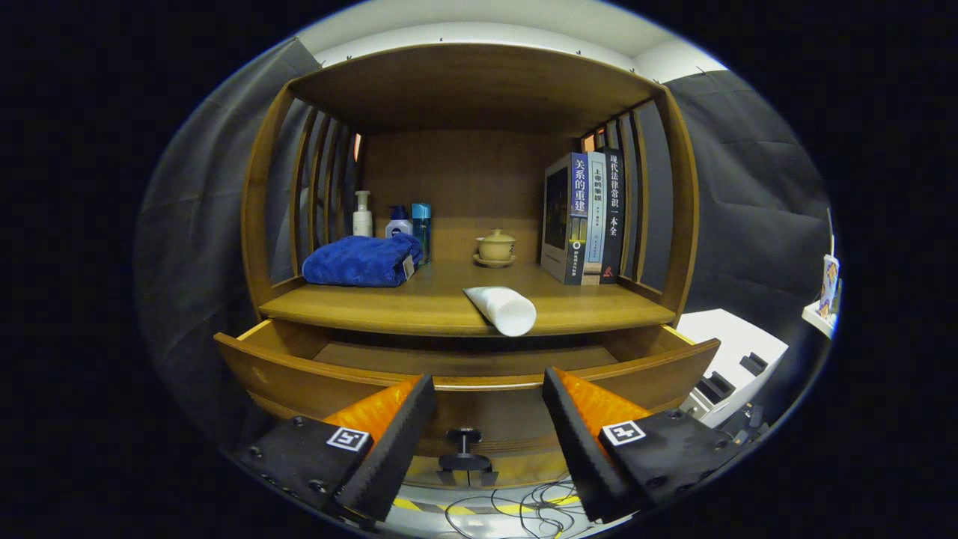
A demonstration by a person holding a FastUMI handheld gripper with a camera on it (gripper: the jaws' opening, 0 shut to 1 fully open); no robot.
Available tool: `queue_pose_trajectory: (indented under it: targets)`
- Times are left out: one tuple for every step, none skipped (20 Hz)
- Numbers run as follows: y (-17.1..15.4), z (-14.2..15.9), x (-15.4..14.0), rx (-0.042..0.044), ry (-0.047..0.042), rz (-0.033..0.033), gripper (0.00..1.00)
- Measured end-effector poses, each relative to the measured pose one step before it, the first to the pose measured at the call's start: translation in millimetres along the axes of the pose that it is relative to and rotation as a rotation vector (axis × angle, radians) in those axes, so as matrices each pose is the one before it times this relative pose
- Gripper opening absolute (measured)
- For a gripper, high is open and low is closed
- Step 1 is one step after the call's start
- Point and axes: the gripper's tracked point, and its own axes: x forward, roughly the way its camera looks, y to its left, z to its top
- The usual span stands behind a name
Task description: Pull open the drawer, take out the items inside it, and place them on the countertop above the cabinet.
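Note:
The wooden drawer (299,378) stands pulled out under the cabinet's countertop (419,303). Its dark knob (465,436) sits low between my fingers. A white tube (503,307) lies on the countertop near its front edge, cap end toward me. My gripper (488,393) is open, held in front of the drawer's front panel with nothing between its fingers. The drawer's visible floor (464,359) looks bare; the part behind the front panel is hidden.
On the countertop: a folded blue towel (363,260) at the left, three bottles (397,223) behind it, a lidded tea cup on a saucer (495,247) at the back, upright books (587,217) at the right. Cables (501,505) lie on the floor below.

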Motion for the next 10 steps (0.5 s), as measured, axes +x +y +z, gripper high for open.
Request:
queue_pose_trajectory:
  targets:
    - [0.67, 1.74, 5.98, 0.0022, 0.00169, 0.00421, 0.97]
    - [0.23, 1.23, 6.21, 0.00405, 0.00108, 0.00142, 0.97]
    - [-0.1, 0.49, 5.2, 0.00537, 0.00548, -0.00136, 0.97]
    - [-0.72, 2.27, 5.03, 0.00556, -0.00082, -0.00564, 0.97]
    - [0.73, 0.49, 4.32, 0.00481, 0.00389, -0.00441, 0.97]
    - [1.11, 1.3, 4.1, 0.0058, -0.00034, -0.00625, 0.97]
    - [-0.66, 0.92, 4.51, 0.0054, 0.00223, -0.00753, 0.97]
    - [-0.1, 0.55, 3.7, 0.00428, 0.00094, -0.0082, 0.97]
    - [0.39, 0.93, 4.07, 0.00583, 0.00158, -0.00498, 0.97]
    - [0.44, -0.06, 3.28, 0.00829, 0.00281, -0.00339, 0.97]
